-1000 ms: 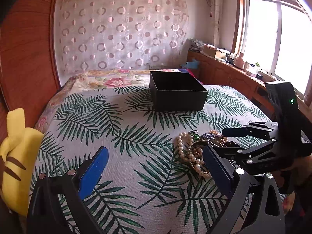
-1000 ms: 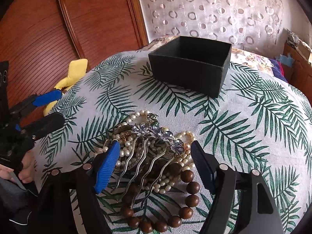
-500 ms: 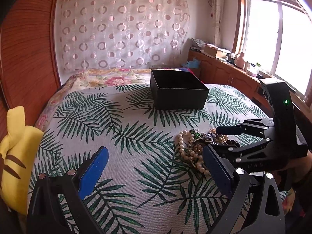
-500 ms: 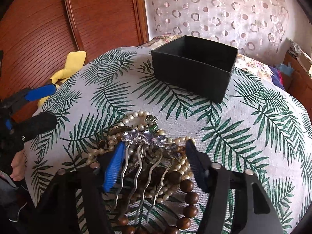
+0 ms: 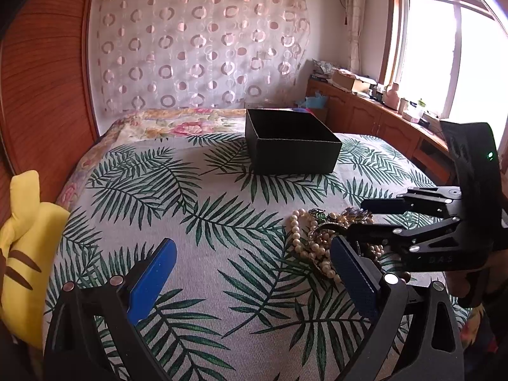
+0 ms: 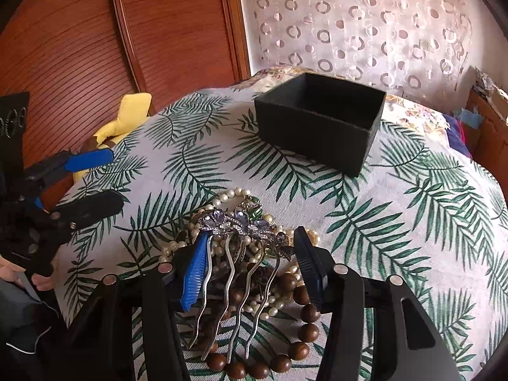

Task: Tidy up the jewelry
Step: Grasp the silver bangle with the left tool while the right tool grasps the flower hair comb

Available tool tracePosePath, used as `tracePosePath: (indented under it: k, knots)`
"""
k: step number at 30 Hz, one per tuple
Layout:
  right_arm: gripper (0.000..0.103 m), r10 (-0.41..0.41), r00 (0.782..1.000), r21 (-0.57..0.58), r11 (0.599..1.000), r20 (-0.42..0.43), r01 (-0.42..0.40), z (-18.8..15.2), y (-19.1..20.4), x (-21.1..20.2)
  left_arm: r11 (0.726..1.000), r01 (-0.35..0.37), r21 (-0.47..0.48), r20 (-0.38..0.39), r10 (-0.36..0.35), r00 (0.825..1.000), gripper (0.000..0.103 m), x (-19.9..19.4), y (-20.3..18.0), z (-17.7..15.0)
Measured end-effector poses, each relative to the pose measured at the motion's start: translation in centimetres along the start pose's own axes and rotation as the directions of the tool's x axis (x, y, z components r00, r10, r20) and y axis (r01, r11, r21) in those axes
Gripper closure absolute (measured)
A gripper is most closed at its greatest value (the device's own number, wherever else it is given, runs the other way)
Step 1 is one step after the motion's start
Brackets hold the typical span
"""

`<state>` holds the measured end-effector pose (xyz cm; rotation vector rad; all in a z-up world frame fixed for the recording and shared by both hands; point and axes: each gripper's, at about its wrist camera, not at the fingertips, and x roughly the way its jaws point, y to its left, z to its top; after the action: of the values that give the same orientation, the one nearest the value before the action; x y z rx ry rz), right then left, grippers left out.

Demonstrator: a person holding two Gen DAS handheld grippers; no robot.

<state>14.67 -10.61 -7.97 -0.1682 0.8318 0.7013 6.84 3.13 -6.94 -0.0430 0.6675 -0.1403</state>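
Plainly, by item:

Black box (image 6: 317, 127): open-topped, standing on the leaf-print bedspread (image 5: 222, 222) toward the far side of the bed; the inner walls that show are bare and dark, but neither view reaches the floor of it, so its contents cannot be told.

Jewelry pile (image 5: 320, 238): lying loose on the bedspread, well short of the box and outside it; cream pearl strands (image 6: 222, 198), a ring of brown wooden beads (image 6: 304, 317) and darker metal pieces tangled together.

Hair comb (image 6: 235, 254): silver, four wavy prongs, with pale purple stones along its top; it rests on top of the pile, prongs pointing toward the right wrist camera.

Right gripper (image 6: 250, 250): fingers closing around the hair comb; the blue finger (image 6: 197, 273) lies against the comb's outer prong, while the dark finger on the other side stands just beside the comb's end, and contact there cannot be told.

Left gripper (image 5: 250, 270): fingers spread wide over bare bedspread, nothing between them, just beside the pile.

Yellow plush toy (image 5: 22, 238): at the bed's edge by the wooden headboard, well apart from box and jewelry.
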Motion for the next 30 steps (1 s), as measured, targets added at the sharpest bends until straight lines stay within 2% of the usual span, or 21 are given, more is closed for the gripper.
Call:
tracePosePath:
  k: [5,9,11,12,14,17,21,23,25,30]
  knots:
    - [0.048,-0.036,0.999,-0.024,0.999,0.028,0.037,0.4,-0.2,-1.6,1.0,0.008,0.011,-0.026,-0.008,1.0,0.01,0.7,-0.4,0.0]
    - [0.048,-0.061,0.997,-0.033,0.998,0.041,0.062,0.2,-0.8,-2.8,0.998,0.054,0.023,-0.05,-0.053,0.997,0.011,1.2,-1.0,-0.3]
    - [0.048,-0.069,0.997,-0.033,0.997,0.043,0.07,0.0,-1.1,-3.1,0.997,0.069,0.03,-0.068,-0.067,0.995,0.028,1.7,-1.3,-0.2]
    - [0.048,-0.074,0.996,-0.033,0.997,0.043,0.076,-0.2,-1.4,-3.4,0.996,0.081,0.034,-0.085,-0.078,0.993,0.032,2.1,-1.4,-0.2]
    - [0.048,-0.079,0.996,-0.029,0.996,0.041,0.08,-0.5,-1.8,-3.6,0.993,0.11,0.04,-0.107,-0.105,0.989,0.05,2.6,-1.7,-0.1]
    - [0.048,-0.086,0.995,-0.016,0.996,0.041,0.086,-0.9,-2.5,-3.9,0.987,0.143,0.077,-0.133,-0.132,0.982,0.061,3.5,-2.7,0.4]
    - [0.048,-0.086,0.995,0.003,0.996,0.042,0.086,-1.2,-3.0,-4.0,0.975,0.176,0.134,-0.172,-0.152,0.973,0.069,4.7,-4.0,1.2]
    - [0.048,-0.086,0.995,0.008,0.996,0.043,0.085,-1.3,-3.2,-4.0,0.97,0.174,0.168,-0.194,-0.141,0.971,0.077,5.6,-4.6,1.6]
    - [0.048,-0.084,0.995,0.01,0.996,0.045,0.083,-1.4,-3.2,-4.1,0.965,0.18,0.191,-0.207,-0.139,0.968,0.081,6.1,-5.0,1.8]
    - [0.048,-0.083,0.995,0.014,0.996,0.049,0.083,-1.5,-3.5,-4.3,0.948,0.2,0.246,-0.262,-0.134,0.956,0.083,7.8,-5.9,2.5]
